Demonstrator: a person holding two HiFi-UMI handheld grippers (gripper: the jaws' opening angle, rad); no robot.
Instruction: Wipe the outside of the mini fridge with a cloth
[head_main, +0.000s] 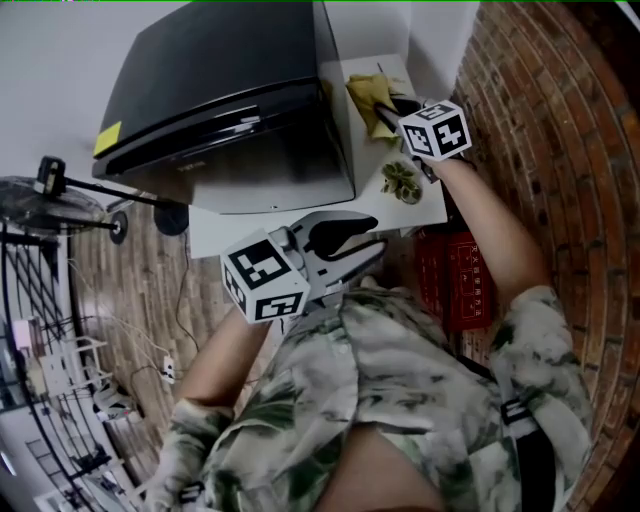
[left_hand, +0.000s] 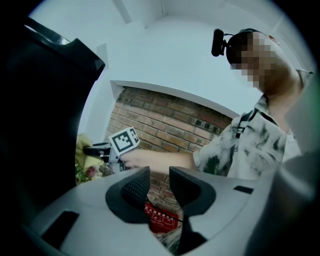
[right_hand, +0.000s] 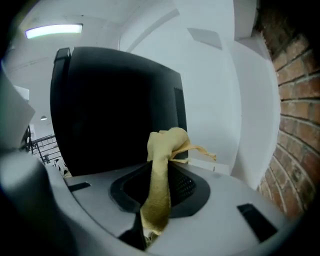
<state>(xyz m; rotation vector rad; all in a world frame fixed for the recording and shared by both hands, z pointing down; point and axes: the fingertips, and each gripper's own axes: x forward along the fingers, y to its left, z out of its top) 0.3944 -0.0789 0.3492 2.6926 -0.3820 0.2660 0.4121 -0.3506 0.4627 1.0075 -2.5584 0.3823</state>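
The black mini fridge (head_main: 230, 90) stands on a white table (head_main: 240, 232). My right gripper (head_main: 388, 106) is to the right of the fridge, near its back corner, shut on a yellow cloth (head_main: 366, 92). In the right gripper view the cloth (right_hand: 165, 145) hangs bunched between the jaws of the right gripper (right_hand: 161, 170), with the fridge's dark side wall (right_hand: 115, 110) just ahead; whether they touch is unclear. My left gripper (head_main: 365, 250) is held low in front of the table, open and empty. In its own view the left gripper (left_hand: 159, 175) points at the right gripper (left_hand: 95, 149).
A small bunch of flowers (head_main: 402, 181) lies on the table beside the fridge. Below the table's right end sits a red crate (head_main: 458, 280). A brick wall (head_main: 560, 130) runs along the right. A standing fan (head_main: 45, 200) and wire rack are at the left.
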